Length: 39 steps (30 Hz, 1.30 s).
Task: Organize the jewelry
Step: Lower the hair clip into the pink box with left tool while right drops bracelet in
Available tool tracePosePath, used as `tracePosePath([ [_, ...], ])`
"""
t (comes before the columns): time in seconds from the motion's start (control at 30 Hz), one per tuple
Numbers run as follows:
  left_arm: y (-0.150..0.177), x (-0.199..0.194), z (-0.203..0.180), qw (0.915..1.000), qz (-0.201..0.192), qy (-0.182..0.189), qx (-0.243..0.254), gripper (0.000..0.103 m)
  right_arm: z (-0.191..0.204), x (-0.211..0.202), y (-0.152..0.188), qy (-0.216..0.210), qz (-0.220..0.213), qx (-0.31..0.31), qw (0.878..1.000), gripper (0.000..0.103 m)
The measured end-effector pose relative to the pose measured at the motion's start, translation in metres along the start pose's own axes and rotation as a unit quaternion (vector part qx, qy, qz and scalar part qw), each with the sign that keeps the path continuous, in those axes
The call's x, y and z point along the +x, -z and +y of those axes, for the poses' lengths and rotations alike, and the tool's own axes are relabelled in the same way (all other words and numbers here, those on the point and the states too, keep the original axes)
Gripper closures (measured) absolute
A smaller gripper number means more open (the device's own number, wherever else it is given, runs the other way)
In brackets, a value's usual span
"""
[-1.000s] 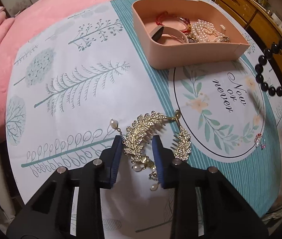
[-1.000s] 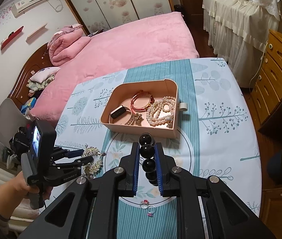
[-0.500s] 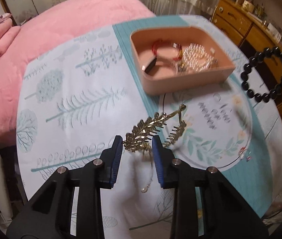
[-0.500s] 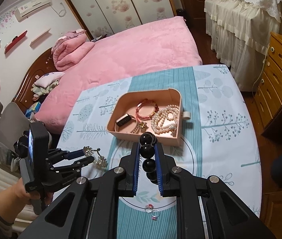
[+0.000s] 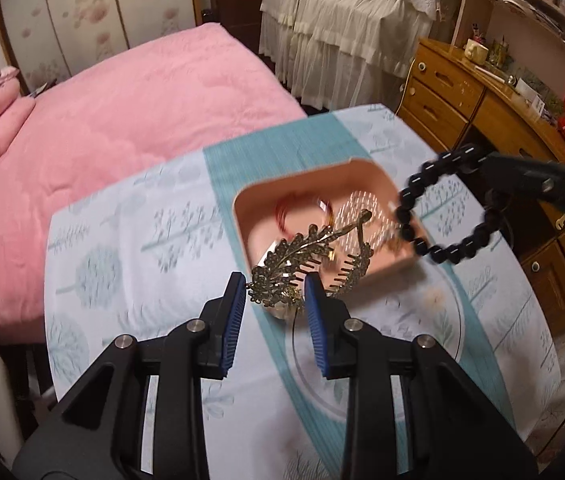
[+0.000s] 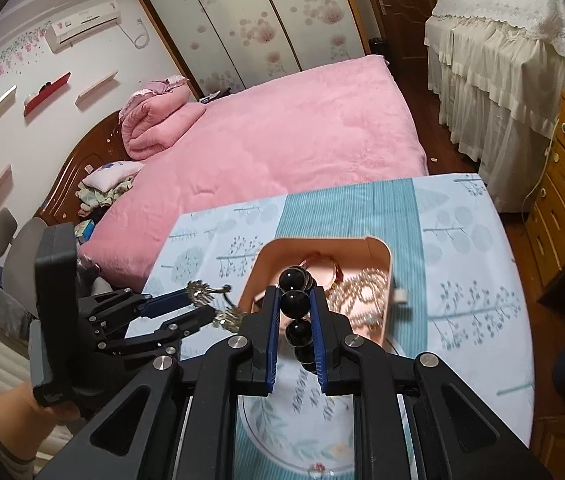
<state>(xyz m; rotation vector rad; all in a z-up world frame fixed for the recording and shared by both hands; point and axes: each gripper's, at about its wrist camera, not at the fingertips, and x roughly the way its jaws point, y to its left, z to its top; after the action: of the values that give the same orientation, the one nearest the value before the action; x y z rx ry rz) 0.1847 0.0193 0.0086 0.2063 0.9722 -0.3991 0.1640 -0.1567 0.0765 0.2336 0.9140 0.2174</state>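
Table (image 5: 130,248) with tree-print cloth bears pink tray (image 5: 242,216), jewelry inside. Your left gripper (image 5: 275,300) clamps gold leaf hair comb (image 5: 294,256), raised just before tray's near wall. Your right gripper (image 6: 295,305) pinches black bead bracelet (image 6: 294,302), held above tray's near edge.

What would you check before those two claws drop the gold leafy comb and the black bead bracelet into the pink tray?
1. Left gripper clamped on gold hair comb: ok.
2. Right gripper clamped on black bead bracelet: ok.
3. Comb lifted off the tablecloth: ok.
4. Pink tray has free room beside the pearls: ok.
5. Comb's dangling chain clear of the tray rim: cannot tell.
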Motion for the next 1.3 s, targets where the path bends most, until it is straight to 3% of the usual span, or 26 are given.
tracePosePath([
  [0.2, -0.028, 0.019, -0.005, 1.0, -0.003, 0.003, 0.0, 0.076, -0.005, 0.043, -0.017, 0.015, 0.018, -0.005, 1.0, 0.088],
  [0.4, -0.049, 0.038, -0.002, 0.9999, 0.002, 0.007, -0.011, 0.076, -0.018, 0.084, -0.015, 0.034, 0.068, -0.003, 0.997, 0.085],
  [0.53, -0.057, 0.05, 0.0, 0.9997, 0.009, 0.015, -0.015, 0.076, -0.03, 0.083, -0.006, 0.045, 0.061, 0.004, 0.997, 0.072],
  [0.77, -0.067, 0.073, -0.001, 0.9988, 0.028, 0.025, -0.033, 0.076, -0.052, 0.079, 0.014, 0.061, 0.064, 0.014, 0.996, 0.072],
  [1.03, -0.079, 0.067, -0.009, 0.999, 0.016, 0.032, -0.028, 0.076, -0.068, 0.069, 0.021, 0.063, 0.055, 0.036, 0.996, 0.072],
  [1.3, -0.072, 0.083, -0.013, 0.9981, 0.05, 0.027, -0.025, 0.076, -0.065, 0.064, 0.024, 0.07, 0.054, 0.035, 0.995, 0.072],
])
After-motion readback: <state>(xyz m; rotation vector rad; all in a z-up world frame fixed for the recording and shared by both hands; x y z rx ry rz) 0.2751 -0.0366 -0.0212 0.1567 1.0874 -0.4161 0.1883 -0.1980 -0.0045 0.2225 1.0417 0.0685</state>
